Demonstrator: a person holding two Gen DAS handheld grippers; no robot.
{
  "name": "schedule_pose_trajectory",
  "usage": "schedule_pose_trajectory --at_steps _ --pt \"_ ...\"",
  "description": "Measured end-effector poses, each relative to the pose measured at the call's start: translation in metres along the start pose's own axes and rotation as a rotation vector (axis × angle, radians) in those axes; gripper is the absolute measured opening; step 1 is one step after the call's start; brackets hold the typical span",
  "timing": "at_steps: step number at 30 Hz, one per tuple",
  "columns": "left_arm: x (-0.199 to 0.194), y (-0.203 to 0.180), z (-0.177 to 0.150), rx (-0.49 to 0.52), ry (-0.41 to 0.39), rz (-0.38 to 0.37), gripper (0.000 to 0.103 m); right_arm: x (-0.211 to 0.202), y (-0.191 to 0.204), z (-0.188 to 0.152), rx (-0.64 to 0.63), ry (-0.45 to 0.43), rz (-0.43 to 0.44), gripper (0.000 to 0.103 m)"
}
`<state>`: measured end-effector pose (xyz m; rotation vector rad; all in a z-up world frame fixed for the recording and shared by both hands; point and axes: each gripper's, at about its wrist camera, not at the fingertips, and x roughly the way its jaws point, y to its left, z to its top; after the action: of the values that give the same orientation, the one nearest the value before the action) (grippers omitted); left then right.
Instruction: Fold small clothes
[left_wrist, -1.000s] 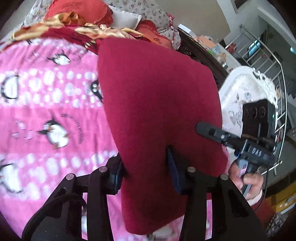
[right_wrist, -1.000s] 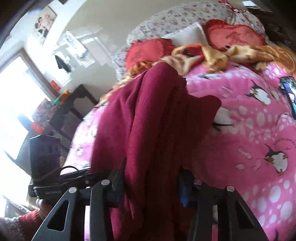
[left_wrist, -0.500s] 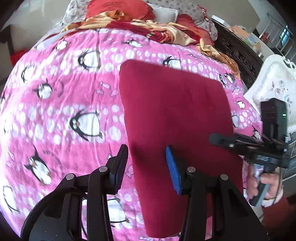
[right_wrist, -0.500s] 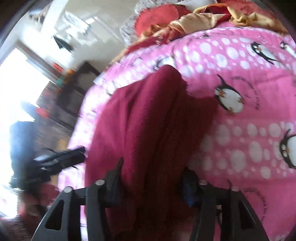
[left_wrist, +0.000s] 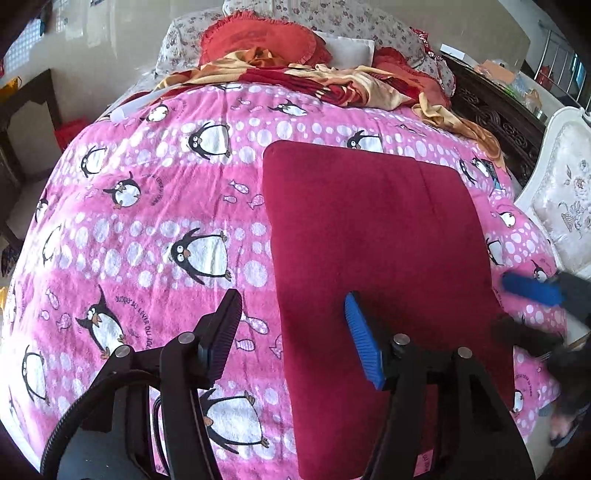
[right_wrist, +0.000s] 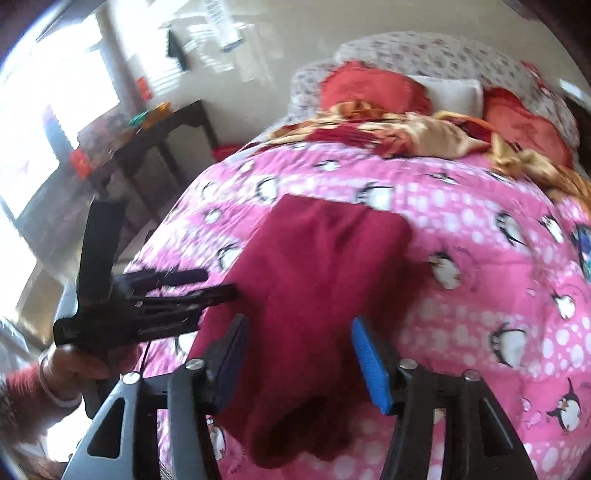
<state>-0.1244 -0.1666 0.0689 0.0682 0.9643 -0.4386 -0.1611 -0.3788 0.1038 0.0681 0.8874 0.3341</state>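
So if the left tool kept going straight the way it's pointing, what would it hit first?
Probably the left edge of the dark red cloth, or the pink penguin blanket beside it; the left tool is opening with nothing gripped. Depth is unclear.

Black grippers (left_wrist: 291, 328), blue pads (right_wrist: 369, 365), silver screws, red sleeve (right_wrist: 18, 387)

Maroon cloth (left_wrist: 373, 236), pink penguin-print blanket (left_wrist: 155, 206), blue-padded claw (left_wrist: 293, 332)

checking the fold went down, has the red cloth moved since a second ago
Yes. The red cloth hung upright in the left gripper, covering the penguin blanket; now it lies flat on that blanket, and the jaws are opening, nothing clamped.
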Motion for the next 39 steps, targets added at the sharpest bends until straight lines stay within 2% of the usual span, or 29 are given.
schedule_pose_trajectory --at_steps 4,7,11,14,17,22,39 --pt "-0.006 0.001 -0.002 0.005 -0.022 0.025 0.058 0.043 0.013 -0.027 -0.069 0.103 -0.155 0.042" --pt "-0.012 0.003 -0.003 0.01 -0.039 0.047 0.058 0.043 0.012 -0.038 -0.081 0.105 -0.182 0.042" --pt "-0.016 0.007 -0.005 -0.01 -0.047 0.072 0.058 0.028 0.013 -0.032 -0.049 0.102 -0.17 0.042" --pt "-0.016 0.009 -0.009 -0.027 -0.03 0.087 0.058 0.014 0.014 -0.019 -0.011 0.069 -0.191 0.053" --pt "-0.016 0.01 -0.013 -0.045 -0.011 0.092 0.058 0.003 0.021 -0.011 0.007 0.049 -0.259 0.07" --pt "-0.016 0.009 -0.019 -0.059 0.011 0.097 0.058 0.002 0.027 -0.001 0.01 0.043 -0.323 0.077" --pt "-0.016 0.016 -0.034 -0.094 0.035 0.101 0.058 0.024 0.022 -0.001 0.07 0.106 -0.328 0.078"
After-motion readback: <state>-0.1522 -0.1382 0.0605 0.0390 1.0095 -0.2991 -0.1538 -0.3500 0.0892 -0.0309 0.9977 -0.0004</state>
